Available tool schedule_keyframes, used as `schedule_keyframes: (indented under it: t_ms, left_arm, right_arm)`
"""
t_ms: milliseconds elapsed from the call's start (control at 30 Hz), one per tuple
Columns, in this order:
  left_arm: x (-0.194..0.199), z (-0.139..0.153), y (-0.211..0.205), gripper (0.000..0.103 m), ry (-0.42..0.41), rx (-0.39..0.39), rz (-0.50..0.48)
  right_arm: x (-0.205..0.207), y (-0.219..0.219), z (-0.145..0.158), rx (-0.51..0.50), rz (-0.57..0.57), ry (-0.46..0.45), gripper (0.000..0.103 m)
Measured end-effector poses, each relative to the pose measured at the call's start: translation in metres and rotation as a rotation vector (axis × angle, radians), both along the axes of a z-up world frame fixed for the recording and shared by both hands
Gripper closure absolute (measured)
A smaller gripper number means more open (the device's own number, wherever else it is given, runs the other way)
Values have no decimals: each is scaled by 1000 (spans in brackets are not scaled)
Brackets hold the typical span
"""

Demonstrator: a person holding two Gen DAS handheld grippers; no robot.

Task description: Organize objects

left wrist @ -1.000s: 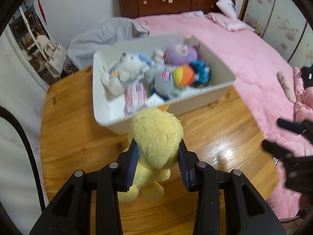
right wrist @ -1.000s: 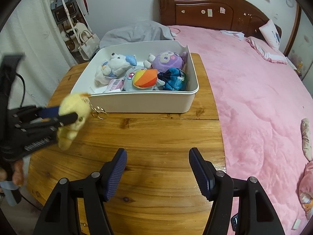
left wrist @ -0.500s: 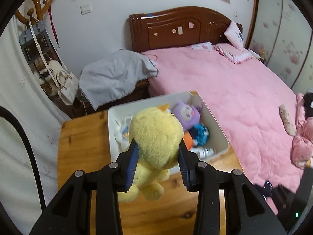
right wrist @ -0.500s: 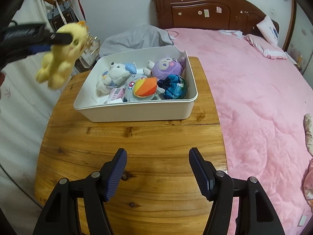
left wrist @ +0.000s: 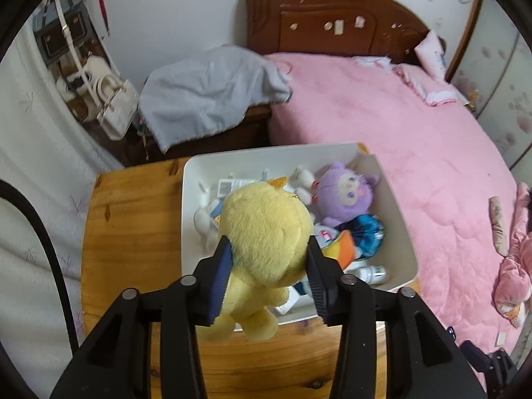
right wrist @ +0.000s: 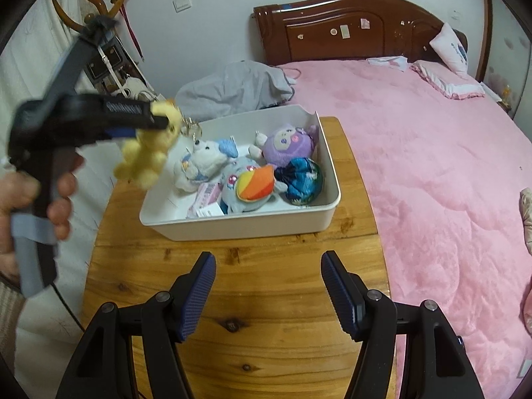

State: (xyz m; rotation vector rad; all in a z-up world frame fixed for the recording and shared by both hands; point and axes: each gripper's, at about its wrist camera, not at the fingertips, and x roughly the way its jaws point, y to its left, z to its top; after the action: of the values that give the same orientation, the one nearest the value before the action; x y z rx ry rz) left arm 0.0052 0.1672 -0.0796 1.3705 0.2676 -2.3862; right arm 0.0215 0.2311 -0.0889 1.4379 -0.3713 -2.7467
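Observation:
My left gripper (left wrist: 266, 266) is shut on a yellow plush toy (left wrist: 264, 232) and holds it in the air above the near left part of the white bin (left wrist: 395, 199). In the right wrist view the plush (right wrist: 149, 153) hangs from the left gripper (right wrist: 156, 119) over the bin's left rim (right wrist: 156, 196). The bin holds a purple plush (right wrist: 289, 143), a white and blue plush (right wrist: 206, 159), a grey plush with a rainbow patch (right wrist: 252, 186) and a blue ball (right wrist: 302, 179). My right gripper (right wrist: 269, 292) is open and empty above the wooden table (right wrist: 266, 332).
The bin stands on the far half of the round wooden table. A pink bed (right wrist: 432, 133) lies to the right, close to the table edge. A grey cloth (left wrist: 206, 93) covers a stand behind the table. Bags (left wrist: 109, 99) hang at the left.
My left gripper has lifted the yellow plush from beside the bin's front and now holds it over the bin, lower than half a second ago. The right gripper has stayed nearly still.

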Motion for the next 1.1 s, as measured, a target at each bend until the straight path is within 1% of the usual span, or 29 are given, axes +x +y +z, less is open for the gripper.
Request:
schedule_keyframes:
  t_ms: [33,167,200,233,300,367,400,500,667,800,1100]
  left_arm:
    - [-1,-5,-2,51,-15,5,13]
    - [-3,-14,-4,51,-44,16,28]
    - [-3,-15,-5,49,-50,26,28]
    - [-2,-16,-5,46,-53,35,27]
    - [0,-17,-5,34,-58,42,33]
    - [5,-14,-4,26,-47,26,46]
    - [6,-13,-5,25,-42,22,51]
    - [11,-10,-7,24,-34,17,69]
    - [21,-7,-8,24,-60,5,101]
    - [32,-4,-6,24,-65,12,110]
    - [67,19,8,25,-27,16,127]
  right_arm:
    - [-1,-1,1,1,0,1,36]
    - [-7,-4,0,-2,1,-5,36]
    - [-8,-5,0,-2,1,-7,36]
    - [-9,-6,-1,-2,2,-10,36]
    - [-11,-8,-2,-2,5,-13,36]
    - [-12,-10,-1,-1,6,-12,36]
    - [-12,-11,-1,-1,6,-11,36]
    - [-12,-12,0,-2,8,-10,36]
    - [-10,-17,4,-4,17,-4,36]
    - [-7,-21,8,-1,26,5,36]
    - [6,-28,24,-9,50,17,36]
